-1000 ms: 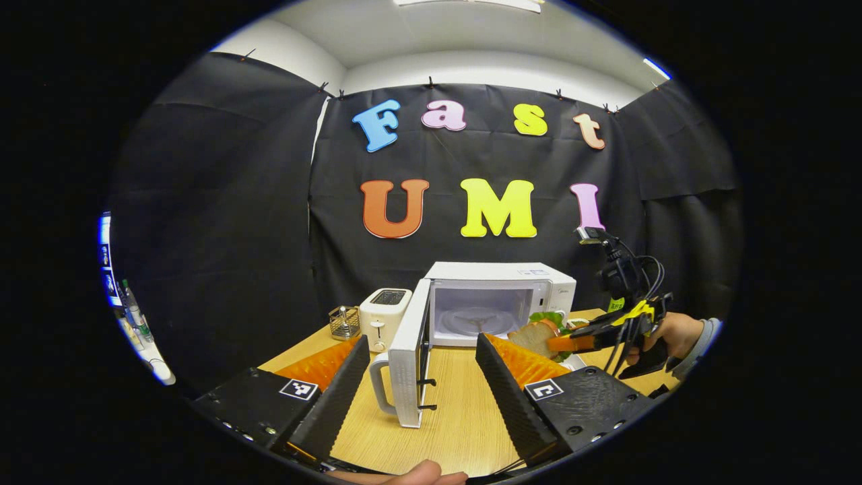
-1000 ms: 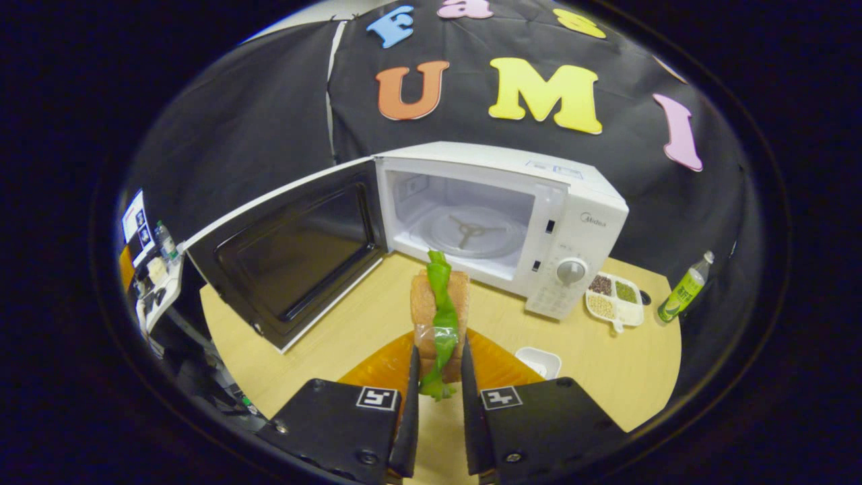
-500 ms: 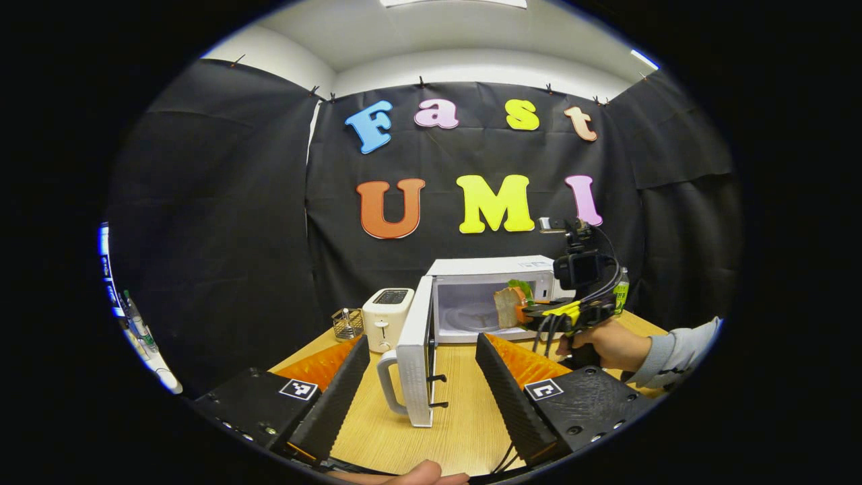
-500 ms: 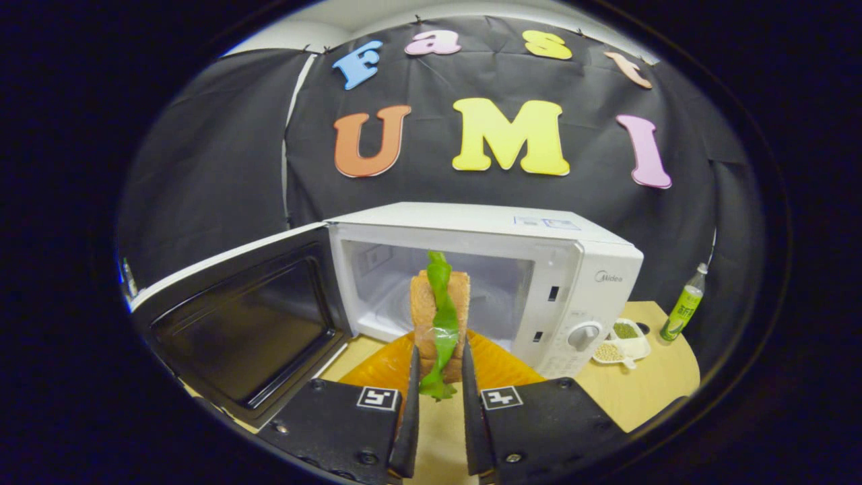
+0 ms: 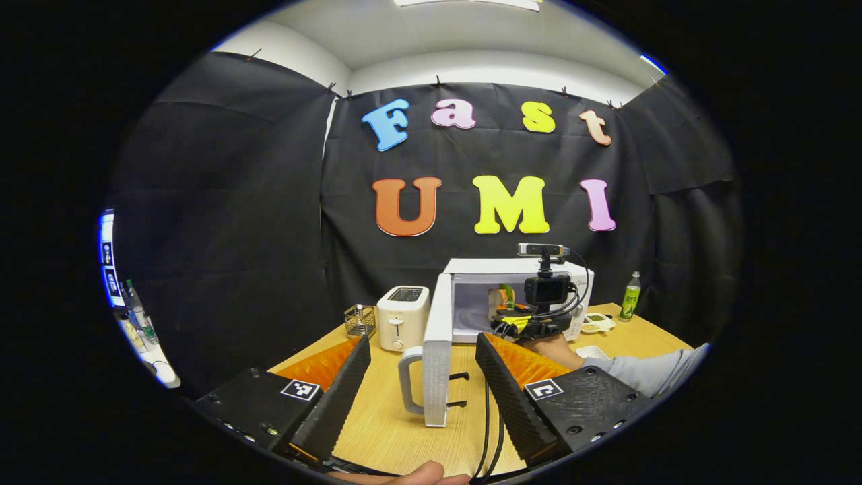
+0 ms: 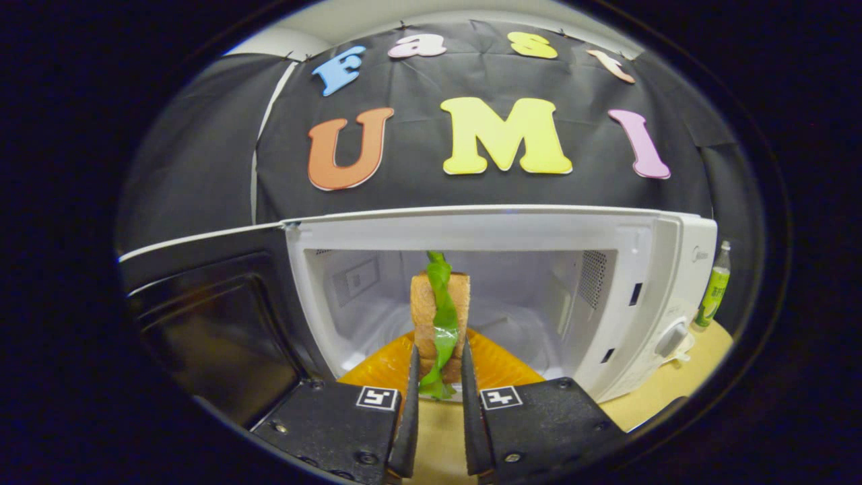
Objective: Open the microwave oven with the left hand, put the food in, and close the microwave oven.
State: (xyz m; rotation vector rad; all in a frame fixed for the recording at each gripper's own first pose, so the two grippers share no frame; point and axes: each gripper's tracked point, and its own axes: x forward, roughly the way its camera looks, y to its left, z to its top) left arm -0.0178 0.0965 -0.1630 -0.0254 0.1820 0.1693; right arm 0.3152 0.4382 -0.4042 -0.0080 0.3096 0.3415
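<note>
A white microwave stands at the back of the wooden table with its door swung wide open, edge-on to my left gripper. That gripper hangs open just before the door's handle, holding nothing. In the right gripper view the microwave's cavity looms close. My right gripper is shut on a sandwich of brown bread with green lettuce, held upright at the cavity's mouth. In the left gripper view the right gripper and the sandwich sit at the oven's opening, with a sleeved arm behind them.
A white toaster and a small wire basket stand left of the microwave. To its right are a green bottle and a divided white dish. A cable trails over the table between my left fingers.
The right gripper has carried the sandwich forward from in front of the microwave to the mouth of its cavity. The left gripper has stayed near the open door.
</note>
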